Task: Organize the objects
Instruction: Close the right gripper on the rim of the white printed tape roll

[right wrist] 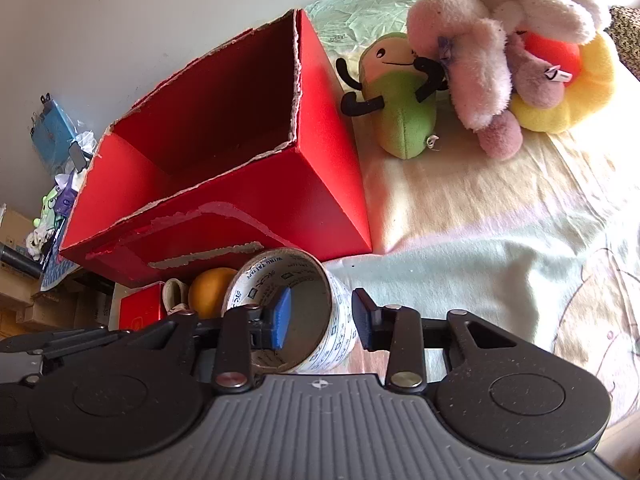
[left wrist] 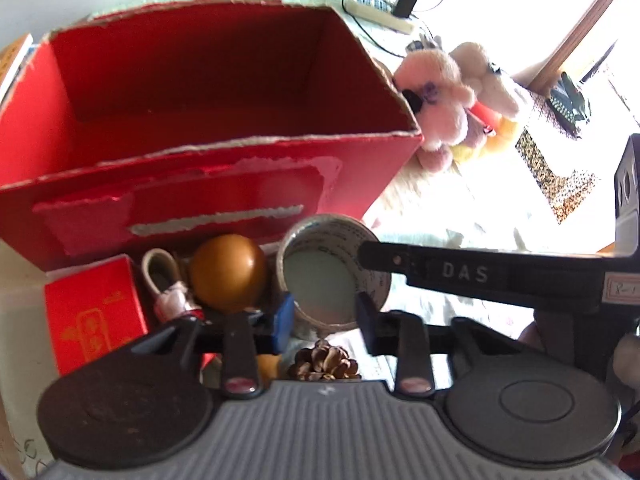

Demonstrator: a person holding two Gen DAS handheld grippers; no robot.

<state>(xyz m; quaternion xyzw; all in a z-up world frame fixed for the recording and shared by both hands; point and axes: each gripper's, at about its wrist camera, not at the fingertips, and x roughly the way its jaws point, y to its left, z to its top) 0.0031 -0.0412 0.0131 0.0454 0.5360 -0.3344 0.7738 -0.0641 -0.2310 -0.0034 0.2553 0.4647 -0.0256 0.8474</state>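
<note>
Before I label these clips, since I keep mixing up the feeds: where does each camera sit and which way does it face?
Right wrist: on the right tool, facing the red box corner and plush toys; its own open fingers straddle the tape roll wall.
Left wrist: on the left tool, low, facing the tape roll's opening and the red box front; shows its own open fingers, plus a right tool finger crossing from the right.
Shared: red box, tape roll, orange ball, plush toys.
</note>
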